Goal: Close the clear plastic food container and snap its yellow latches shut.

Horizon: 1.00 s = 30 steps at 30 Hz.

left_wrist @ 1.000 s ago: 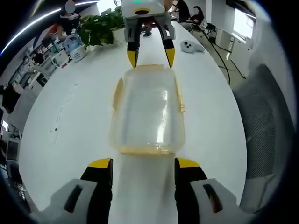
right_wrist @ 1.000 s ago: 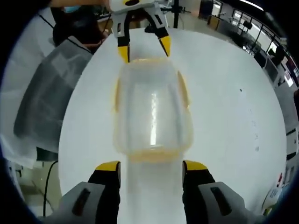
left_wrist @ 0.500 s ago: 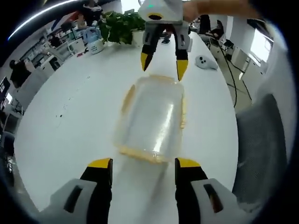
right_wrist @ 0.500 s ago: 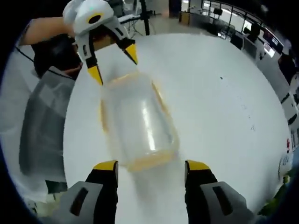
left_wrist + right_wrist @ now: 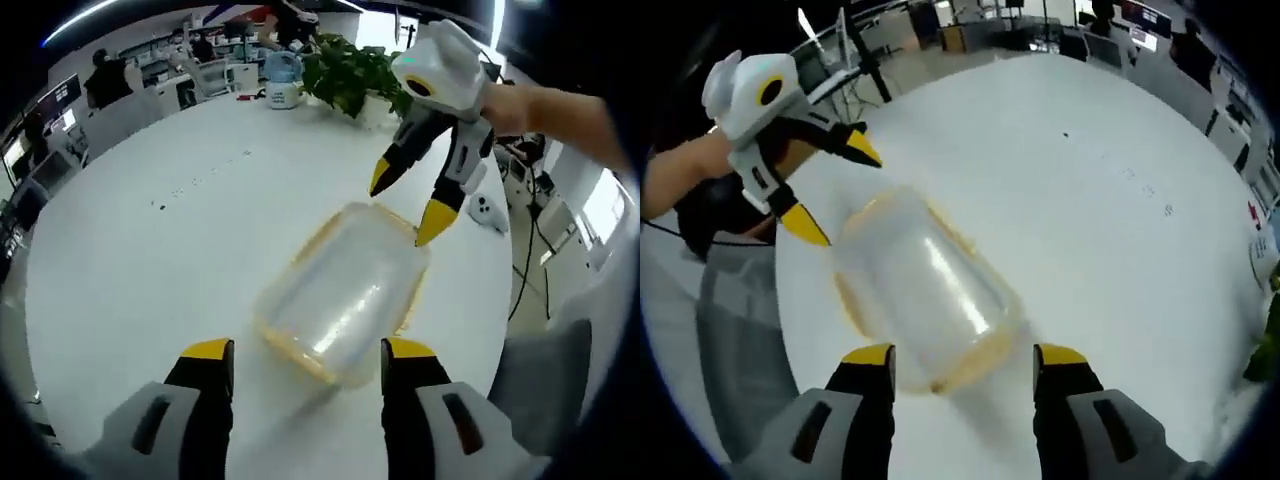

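1. A clear container with yellow edges lies on a white table, its lid apparently on. It sits between two hand-held grippers that face each other from opposite ends.
2. The left gripper has its jaws apart, empty, with the container's near end just ahead of them. In the right gripper view it comes in from the left, held by a hand.
3. The right gripper also has its jaws apart and holds nothing. In the left gripper view its yellow tips hang just above the far end.
4. Risk: the container lies at an angle to both pairs of jaws, so a push on a latch could land off-centre and slide or spin it on the smooth table.
5. Risk: pressing one end alone may tip the other end up (the lid could shift if not seated).
6. The latches are blurred; I cannot tell which are shut.
7. No brand, label or writing is readable on anything.
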### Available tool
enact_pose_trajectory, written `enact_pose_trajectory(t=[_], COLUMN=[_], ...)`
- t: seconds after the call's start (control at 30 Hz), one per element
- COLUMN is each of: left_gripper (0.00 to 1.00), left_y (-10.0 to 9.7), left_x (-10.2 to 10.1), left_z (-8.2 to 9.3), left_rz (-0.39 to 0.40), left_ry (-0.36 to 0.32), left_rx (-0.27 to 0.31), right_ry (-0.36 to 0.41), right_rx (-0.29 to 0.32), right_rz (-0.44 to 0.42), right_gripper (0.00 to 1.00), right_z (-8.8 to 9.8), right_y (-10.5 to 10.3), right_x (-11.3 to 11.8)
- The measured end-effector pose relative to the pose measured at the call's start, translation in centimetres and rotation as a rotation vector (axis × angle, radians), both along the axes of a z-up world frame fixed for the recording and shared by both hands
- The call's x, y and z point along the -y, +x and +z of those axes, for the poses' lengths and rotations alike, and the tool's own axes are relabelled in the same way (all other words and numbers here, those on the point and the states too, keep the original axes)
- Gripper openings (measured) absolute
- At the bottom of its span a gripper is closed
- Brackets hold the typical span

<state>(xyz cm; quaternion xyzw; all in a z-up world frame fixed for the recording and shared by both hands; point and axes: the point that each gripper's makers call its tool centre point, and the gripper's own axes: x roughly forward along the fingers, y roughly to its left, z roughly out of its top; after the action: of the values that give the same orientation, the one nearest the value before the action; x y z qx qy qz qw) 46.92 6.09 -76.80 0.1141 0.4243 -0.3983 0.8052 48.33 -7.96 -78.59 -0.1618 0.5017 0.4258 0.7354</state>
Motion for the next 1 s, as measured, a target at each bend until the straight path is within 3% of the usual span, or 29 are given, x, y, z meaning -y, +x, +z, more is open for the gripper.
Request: enact_pose_trajectory(t=[0.07, 0.17, 0.3, 0.43, 0.67, 0.73, 0.8, 1.0], left_gripper=[0.60, 0.60, 0.58, 0.58, 0.55, 0.55, 0.54, 0.50], left_y=[0.5, 0.4, 0.1, 0.1, -0.2, -0.7, -0.6, -1.1], left_x=[-0.3, -0.5, -0.7, -0.2, 0.2, 0.6, 0.7, 0.8], left_z=[0.0, -0.5, -0.9, -1.0, -1.8, -2.0, -2.1, -2.9], left_rz=[0.071, 0.089, 0.180, 0.235, 0.285, 0.307, 0.322, 0.314], left_ry=[-0.014, 0.002, -0.006, -0.052, -0.054, -0.079, -0.087, -0.074], left_rx=[-0.014, -0.026, -0.084, -0.123, -0.171, -0.214, -0.222, -0.246], right_ry=[0.017, 0.021, 0.013, 0.046, 0.064, 0.060, 0.045, 0.094], right_rx=[-0.013, -0.030, -0.056, -0.096, -0.139, -0.153, -0.156, -0.185], right_rz=[-0.052, -0.092, -0.155, -0.245, -0.359, -0.367, -0.366, -0.440], right_gripper=[0.56, 0.56, 0.57, 0.56, 0.57, 0.56, 0.55, 0.52], right_z=[0.2, 0.3, -0.3, -0.4, -0.6, -0.8, -1.2, -1.0], right_y=[0.3, 0.2, 0.1, 0.0, -0.1, -0.3, -0.5, -0.3], right_x=[-0.1, -0.1, 0.0, -0.3, -0.3, -0.3, -0.1, -0.4])
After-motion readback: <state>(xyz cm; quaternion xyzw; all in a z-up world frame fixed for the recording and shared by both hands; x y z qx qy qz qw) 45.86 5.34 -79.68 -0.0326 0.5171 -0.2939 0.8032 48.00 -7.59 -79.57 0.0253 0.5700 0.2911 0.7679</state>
